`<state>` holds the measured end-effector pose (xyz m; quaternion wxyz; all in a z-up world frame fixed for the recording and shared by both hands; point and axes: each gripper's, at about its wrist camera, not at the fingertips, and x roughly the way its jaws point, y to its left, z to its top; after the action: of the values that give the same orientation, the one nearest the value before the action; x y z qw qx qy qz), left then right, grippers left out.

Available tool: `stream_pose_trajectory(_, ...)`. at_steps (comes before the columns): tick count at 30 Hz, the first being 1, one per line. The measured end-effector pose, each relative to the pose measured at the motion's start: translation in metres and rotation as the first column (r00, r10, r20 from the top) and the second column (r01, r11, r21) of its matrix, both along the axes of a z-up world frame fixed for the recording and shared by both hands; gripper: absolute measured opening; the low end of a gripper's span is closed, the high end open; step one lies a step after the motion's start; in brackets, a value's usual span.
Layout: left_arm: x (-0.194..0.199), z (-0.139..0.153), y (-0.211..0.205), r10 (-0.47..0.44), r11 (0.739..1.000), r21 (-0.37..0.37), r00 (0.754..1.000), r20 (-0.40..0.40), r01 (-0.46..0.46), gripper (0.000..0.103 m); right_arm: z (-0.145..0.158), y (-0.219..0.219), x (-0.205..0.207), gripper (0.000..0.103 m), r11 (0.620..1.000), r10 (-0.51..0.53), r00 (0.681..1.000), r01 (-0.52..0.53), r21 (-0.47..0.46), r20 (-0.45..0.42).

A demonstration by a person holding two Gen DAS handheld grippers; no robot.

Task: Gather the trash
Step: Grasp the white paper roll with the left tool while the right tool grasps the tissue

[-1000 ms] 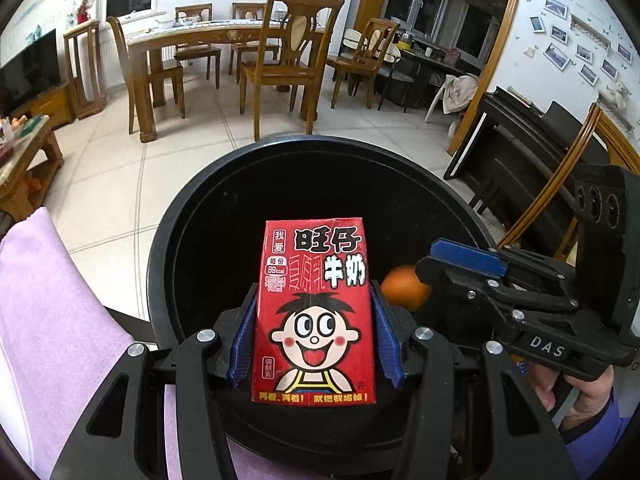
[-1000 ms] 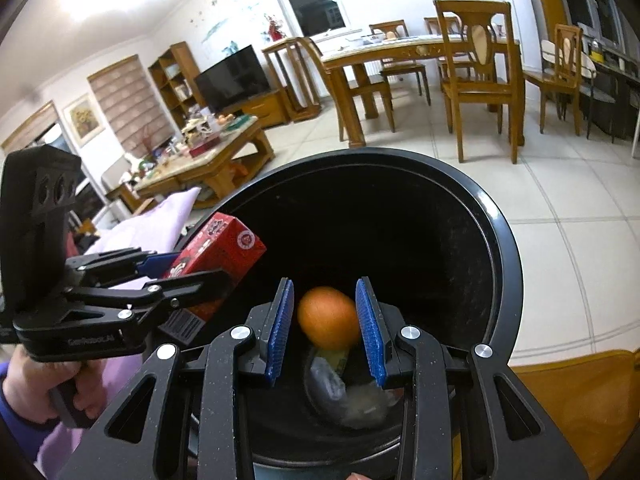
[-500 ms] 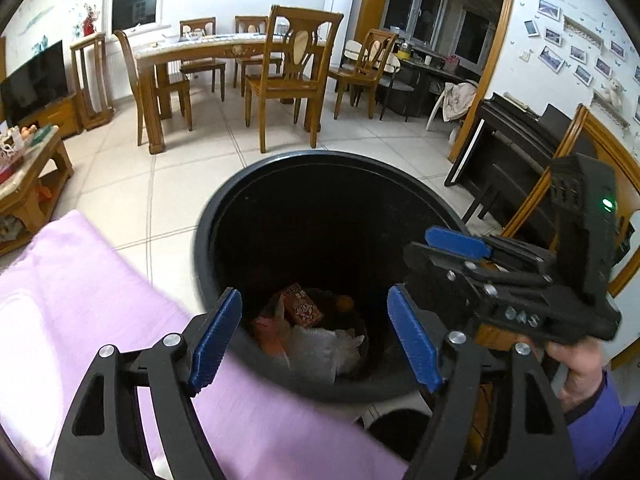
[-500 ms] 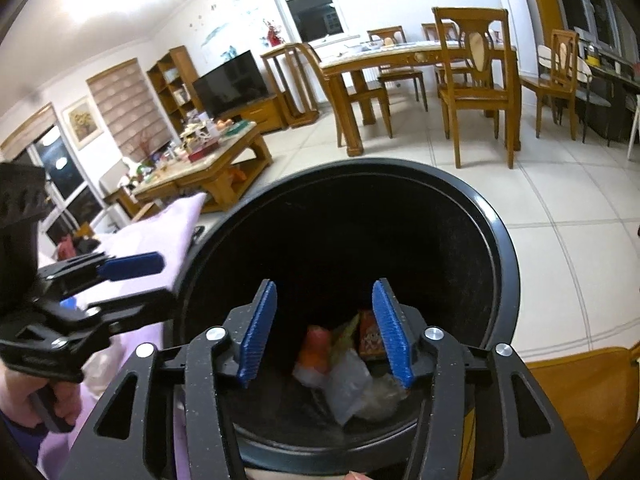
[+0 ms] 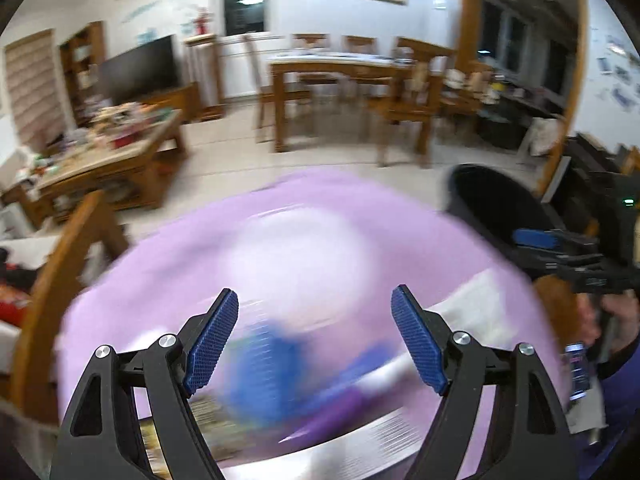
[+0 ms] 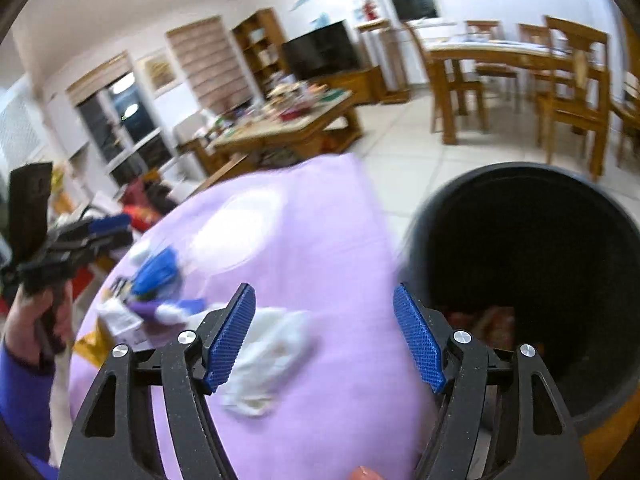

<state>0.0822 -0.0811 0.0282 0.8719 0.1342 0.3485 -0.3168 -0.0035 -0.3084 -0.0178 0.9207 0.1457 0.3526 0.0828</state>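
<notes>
Both grippers' fingers [image 5: 418, 344] apart, empty; crumpled white tissue [image 6: 268, 364] and bin [image 6: 600, 216] contents only in right view.

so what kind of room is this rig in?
Looks like a home's open living and dining room: a wooden dining table with chairs, a TV on a low cabinet, and a cluttered coffee table on a tiled floor.

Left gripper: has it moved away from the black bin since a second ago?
Yes. The left gripper, jaws just opened and empty, has swung from above the black bin to over the purple cloth; the bin now sits at its right.
</notes>
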Motion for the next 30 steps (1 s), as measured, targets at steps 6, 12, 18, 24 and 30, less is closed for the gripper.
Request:
stream_pose_trajectory(6,0.047,-0.044,0.075,0.087,0.995,0.065,0.990,-0.106,-0.081,0.078,-0.015,0.045,0.017,0.083,0.999,0.020,0.997,-0.022,-0.031,-0.080)
stream_pose_trajectory(12,0.077,-0.068,0.082,0.061,0.996,0.072,0.988,-0.141,-0.051,0.078,-0.031,0.062,0.027,0.084,0.997,0.013,0.990,-0.024,-0.079,-0.142)
stream_pose_trajectory(18,0.084,-0.071,0.073,0.015,0.997,0.078,0.991,-0.136,-0.004,0.061,-0.037,0.080,0.035,0.089,0.988,0.005,0.988,-0.029,-0.152,-0.157)
stream_pose_trajectory(24,0.073,-0.075,0.072,0.019,0.995,0.103,0.995,-0.098,-0.009,0.060,-0.046,0.100,0.043,0.074,0.959,0.040,0.978,-0.095,-0.267,-0.204)
stream_pose_trajectory(30,0.061,-0.059,0.087,0.070,0.997,0.024,0.996,-0.057,-0.069,0.060,-0.046,0.110,0.048,0.020,0.957,0.066,0.981,-0.115,-0.266,-0.184)
